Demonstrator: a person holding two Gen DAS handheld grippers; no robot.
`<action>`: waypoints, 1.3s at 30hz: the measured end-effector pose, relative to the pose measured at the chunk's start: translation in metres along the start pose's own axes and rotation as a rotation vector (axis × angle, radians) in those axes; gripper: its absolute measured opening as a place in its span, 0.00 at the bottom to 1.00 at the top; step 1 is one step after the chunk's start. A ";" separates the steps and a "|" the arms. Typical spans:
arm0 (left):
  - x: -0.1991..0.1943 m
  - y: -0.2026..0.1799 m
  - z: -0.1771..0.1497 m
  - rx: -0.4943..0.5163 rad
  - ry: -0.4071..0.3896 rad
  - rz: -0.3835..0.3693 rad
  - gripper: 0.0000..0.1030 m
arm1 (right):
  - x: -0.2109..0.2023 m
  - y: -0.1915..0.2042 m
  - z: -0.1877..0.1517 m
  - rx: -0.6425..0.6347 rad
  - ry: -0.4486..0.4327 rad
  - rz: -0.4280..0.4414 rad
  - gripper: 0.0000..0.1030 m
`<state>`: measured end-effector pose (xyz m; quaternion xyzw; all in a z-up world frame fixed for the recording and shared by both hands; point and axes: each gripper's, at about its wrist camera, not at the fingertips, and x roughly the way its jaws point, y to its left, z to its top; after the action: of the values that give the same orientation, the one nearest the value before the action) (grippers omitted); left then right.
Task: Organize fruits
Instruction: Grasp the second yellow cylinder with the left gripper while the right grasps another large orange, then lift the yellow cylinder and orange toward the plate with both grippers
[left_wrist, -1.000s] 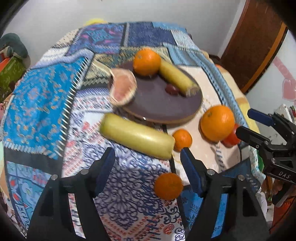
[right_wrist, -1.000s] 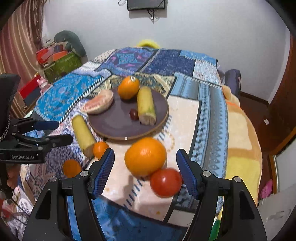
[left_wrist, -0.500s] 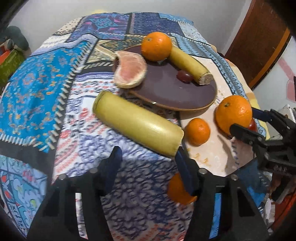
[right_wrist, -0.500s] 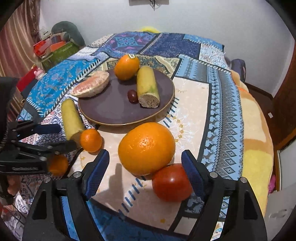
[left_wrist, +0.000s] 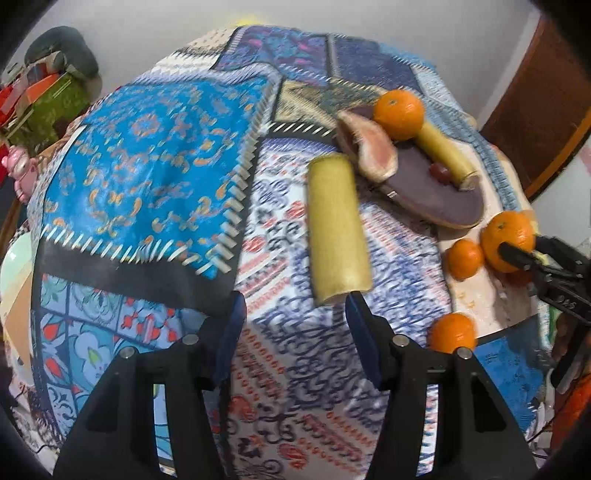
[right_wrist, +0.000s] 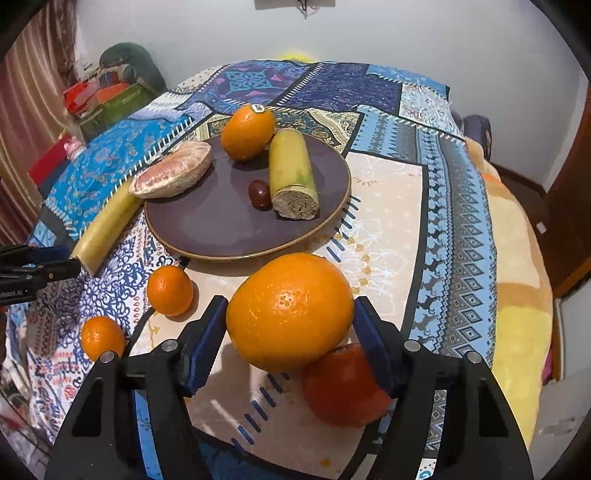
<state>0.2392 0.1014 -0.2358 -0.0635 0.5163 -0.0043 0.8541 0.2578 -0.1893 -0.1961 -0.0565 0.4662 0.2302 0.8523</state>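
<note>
My right gripper (right_wrist: 288, 321) is closing, its blue pads against both sides of a large orange (right_wrist: 290, 310) that rests on the cloth beside a red tomato (right_wrist: 343, 387). My left gripper (left_wrist: 295, 317) is also closing, with nothing between its pads. The near end of a cut yellow banana piece (left_wrist: 338, 232) lies just ahead of its right fingertip. A dark plate (right_wrist: 221, 221) holds an orange (right_wrist: 247, 131), a pink citrus segment (right_wrist: 173, 173), another banana piece (right_wrist: 291, 173) and a small dark red fruit (right_wrist: 258, 192). Two mandarins (right_wrist: 170, 290) (right_wrist: 102, 338) lie on the cloth.
A patchwork cloth (left_wrist: 147, 177) covers the round table and hangs over its edges. Bags and toys (right_wrist: 107, 96) are piled by the wall at the far left. A brown door (left_wrist: 535, 110) stands at the right.
The left gripper swung left, so the loose banana piece now points straight at it, and its jaws narrowed. The right gripper sank around the large orange; its jaws widened, then closed in.
</note>
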 end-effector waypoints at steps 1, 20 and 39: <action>-0.002 -0.004 0.001 0.001 -0.009 -0.012 0.55 | -0.001 -0.001 0.000 0.006 -0.002 0.006 0.63; 0.061 -0.029 0.067 0.018 0.027 0.000 0.36 | -0.026 -0.002 0.003 0.020 -0.076 0.030 0.63; -0.005 -0.007 0.029 -0.015 -0.059 -0.026 0.36 | -0.048 0.004 0.010 0.027 -0.130 0.016 0.63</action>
<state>0.2625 0.0980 -0.2169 -0.0765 0.4898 -0.0096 0.8684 0.2418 -0.1991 -0.1501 -0.0261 0.4133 0.2340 0.8796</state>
